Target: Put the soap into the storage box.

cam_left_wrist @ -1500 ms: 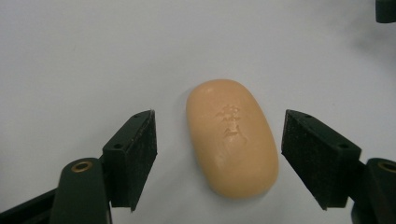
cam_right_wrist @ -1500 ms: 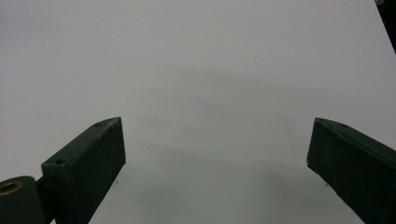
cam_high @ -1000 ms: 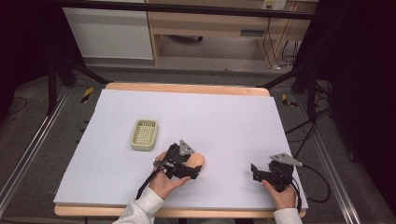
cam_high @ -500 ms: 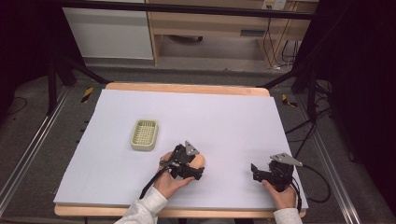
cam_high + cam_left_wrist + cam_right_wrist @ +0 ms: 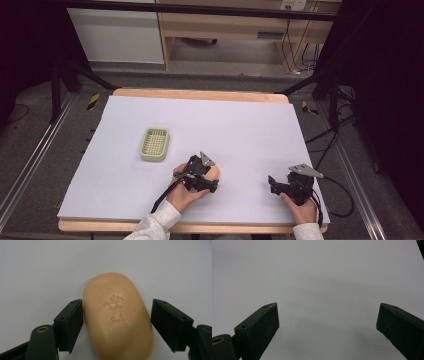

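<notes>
Our left gripper (image 5: 117,322) straddles the soap bar (image 5: 117,317) on the worktop (image 5: 240,125); its jaws are open, one touching, the other just clear. We should close evenly across the middle, since soap likely slips. Our right gripper (image 5: 328,325) gapes wide, holding nothing.

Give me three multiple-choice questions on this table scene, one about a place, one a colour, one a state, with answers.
1. Where is the ribbed pale green soap dish?
A. Left of the left gripper
B. Beside the right gripper
C. Off the white table cover

2. What colour is the oval stamped soap bar?
A. Blue
B. Peach
C. Black

3. How does the left gripper stand to the soap bar?
A. Open around it
B. Far from it
C. Under it

Answers: 1 A, the high view shows the dish to the left; 2 B, the left gripper view shows peach; 3 A, its jaws flank the bar, one with a gap.
</notes>
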Action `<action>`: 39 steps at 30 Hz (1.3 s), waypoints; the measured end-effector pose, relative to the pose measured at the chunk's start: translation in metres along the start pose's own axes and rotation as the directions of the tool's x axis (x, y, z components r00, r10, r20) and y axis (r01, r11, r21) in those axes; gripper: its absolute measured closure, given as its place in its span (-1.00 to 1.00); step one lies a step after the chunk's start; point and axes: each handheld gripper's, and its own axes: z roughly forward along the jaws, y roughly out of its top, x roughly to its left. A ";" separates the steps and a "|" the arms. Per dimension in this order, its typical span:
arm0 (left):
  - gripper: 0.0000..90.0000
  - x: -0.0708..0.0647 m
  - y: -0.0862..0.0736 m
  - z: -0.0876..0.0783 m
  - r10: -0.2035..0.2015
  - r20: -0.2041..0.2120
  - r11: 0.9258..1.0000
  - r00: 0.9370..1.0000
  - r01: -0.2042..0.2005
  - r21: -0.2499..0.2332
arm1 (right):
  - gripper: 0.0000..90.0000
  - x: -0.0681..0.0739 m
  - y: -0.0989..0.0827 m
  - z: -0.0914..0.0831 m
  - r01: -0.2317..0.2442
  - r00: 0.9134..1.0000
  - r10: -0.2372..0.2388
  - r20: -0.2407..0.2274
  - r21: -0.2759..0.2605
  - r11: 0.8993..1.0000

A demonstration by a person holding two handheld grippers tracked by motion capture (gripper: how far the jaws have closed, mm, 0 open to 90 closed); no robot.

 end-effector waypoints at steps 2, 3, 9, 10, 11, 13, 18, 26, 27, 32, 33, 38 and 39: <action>-0.42 0.000 0.000 0.001 -0.003 -0.001 1.000 1.000 0.003 0.003 | -0.89 0.000 0.000 0.000 -0.001 1.000 0.001 0.000 0.001 1.000; -0.42 0.000 0.000 0.001 -0.003 -0.001 1.000 1.000 0.003 0.003 | -0.89 0.000 0.000 0.000 -0.001 1.000 0.001 0.000 0.001 1.000; -0.43 0.001 0.000 0.003 -0.008 0.003 1.000 1.000 0.008 0.009 | -0.89 0.000 0.000 0.001 0.003 1.000 -0.003 0.002 0.003 1.000; -0.43 0.002 0.000 0.004 -0.011 0.010 1.000 1.000 0.011 0.014 | -0.89 0.000 0.000 0.001 0.002 1.000 -0.002 0.000 0.004 1.000; -0.43 0.002 0.000 0.004 -0.011 0.010 1.000 1.000 0.011 0.014 | -0.89 0.000 0.000 0.001 0.002 1.000 -0.002 0.000 0.004 1.000; -0.43 0.003 0.000 0.004 -0.013 0.013 1.000 1.000 0.012 0.015 | -0.89 0.001 0.000 0.001 0.000 1.000 0.000 0.000 0.005 1.000; -0.43 0.003 0.000 0.004 -0.013 0.012 1.000 1.000 0.013 0.015 | -0.89 0.001 0.000 0.001 0.003 1.000 -0.003 0.000 0.005 1.000; -0.35 0.004 0.001 0.000 -0.011 0.003 0.999 1.000 0.010 0.033 | -0.89 0.000 0.000 0.000 0.004 1.000 -0.004 0.003 0.004 1.000; -0.35 0.004 0.001 0.000 -0.011 0.003 0.999 1.000 0.010 0.033 | -0.89 0.000 0.000 0.000 0.004 1.000 -0.004 0.003 0.004 1.000; -0.36 0.003 0.001 0.001 0.006 -0.002 0.999 1.000 -0.006 0.032 | -0.89 0.000 0.000 0.000 0.002 1.000 -0.002 0.001 0.004 1.000; -0.37 0.003 0.001 0.001 0.006 -0.002 0.999 1.000 -0.006 0.032 | -0.89 0.000 0.000 0.000 0.002 1.000 -0.002 0.001 0.004 1.000; -0.43 0.001 0.001 0.009 0.001 -0.013 0.999 1.000 0.000 0.045 | -0.89 0.000 0.000 0.000 0.005 1.000 -0.005 0.000 0.005 1.000; -0.41 0.001 0.001 0.009 0.001 -0.013 0.999 1.000 0.000 0.045 | -0.89 0.000 0.000 0.000 0.005 1.000 -0.005 0.000 0.005 1.000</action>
